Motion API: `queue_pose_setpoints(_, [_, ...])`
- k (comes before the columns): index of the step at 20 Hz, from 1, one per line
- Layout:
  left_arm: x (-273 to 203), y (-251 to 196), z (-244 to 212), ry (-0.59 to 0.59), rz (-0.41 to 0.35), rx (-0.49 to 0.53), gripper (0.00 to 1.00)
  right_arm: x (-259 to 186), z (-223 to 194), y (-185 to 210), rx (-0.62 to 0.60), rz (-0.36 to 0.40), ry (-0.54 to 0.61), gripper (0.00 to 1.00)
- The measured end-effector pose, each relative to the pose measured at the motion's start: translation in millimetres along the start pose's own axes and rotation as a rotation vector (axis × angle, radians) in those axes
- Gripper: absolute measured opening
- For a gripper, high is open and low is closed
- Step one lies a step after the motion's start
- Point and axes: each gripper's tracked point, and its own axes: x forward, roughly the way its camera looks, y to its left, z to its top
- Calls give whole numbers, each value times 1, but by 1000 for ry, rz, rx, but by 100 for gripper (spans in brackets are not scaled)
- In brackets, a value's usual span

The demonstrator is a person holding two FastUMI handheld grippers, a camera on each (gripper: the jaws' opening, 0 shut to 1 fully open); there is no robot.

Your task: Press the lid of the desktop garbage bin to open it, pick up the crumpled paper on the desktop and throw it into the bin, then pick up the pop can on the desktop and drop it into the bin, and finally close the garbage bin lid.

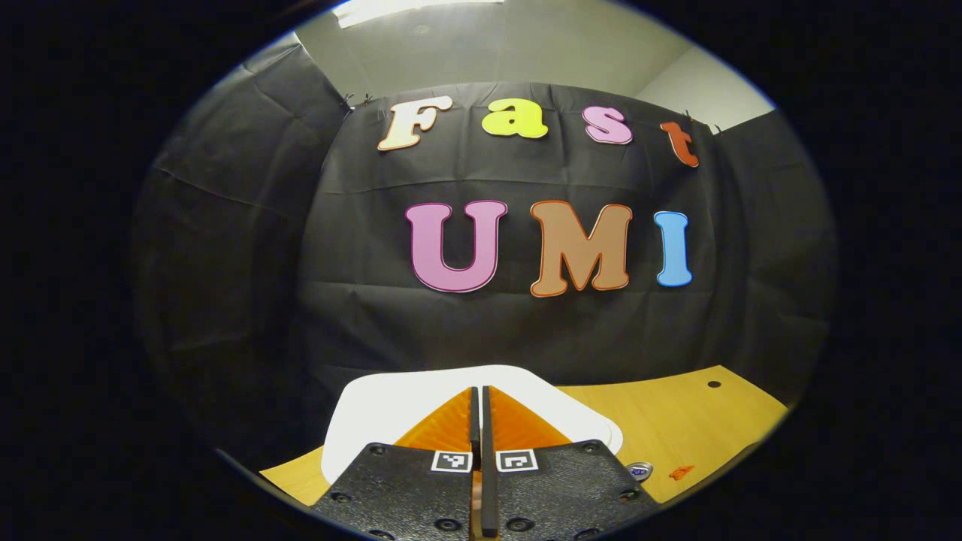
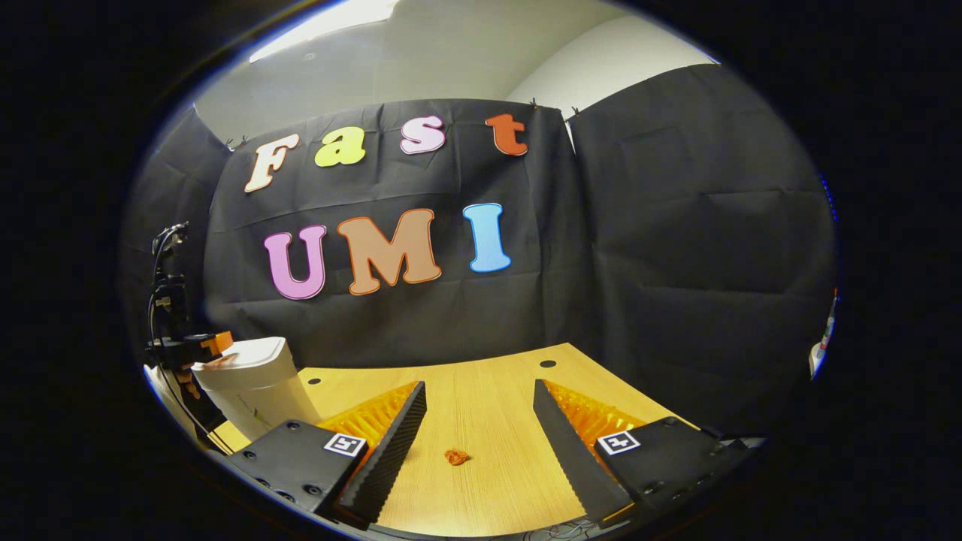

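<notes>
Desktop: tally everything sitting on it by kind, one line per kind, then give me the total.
Garbage bin: 1
Crumpled paper: 1
Pop can: 1 (just its top peeks out beside the left tongs)
Total: 3

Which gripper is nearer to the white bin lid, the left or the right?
Left. The left gripper is shut directly over the bin lid; the right gripper is open above the table, off to the bin's side.
</notes>
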Motion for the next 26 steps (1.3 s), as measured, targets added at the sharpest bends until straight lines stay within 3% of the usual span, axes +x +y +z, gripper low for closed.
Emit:
queue_pose_setpoints(2, [-8, 1, -15, 54, 13, -11, 0, -1, 0, 1, -18, 11, 2, 96])
queue_pose_setpoints(4, [-11, 1, -7, 28, 13, -26, 0, -2, -2, -1, -25, 17, 8, 96])
queue_pose_setpoints(7, [-10, 1, -8, -7, 26, -146, 0, -2, -6, -6, -31, 17, 26, 96])
queue_pose_setpoints(11, [-9, 0, -18, -16, 24, -26, 0, -2, -8, -4, -41, 35, 33, 96])
queue_pose_setpoints(16, [-9, 1, -14, 18, -3, -100, 0, -3, -4, 0, -48, 59, 15, 96])
queue_pose_setpoints(20, [-6, 1, -10, 74, 22, -37, 0, -2, -3, -1, -38, 66, 12, 96])
queue_pose_setpoints(23, [-8, -9, 15, 28, 3, -57, 0, 0, -5, 2, -44, 79, 20, 96])
queue_pose_setpoints(26, [-10, -15, -23, 153, -23, -78, 0, 3, -5, 5, -52, 95, 25, 96])
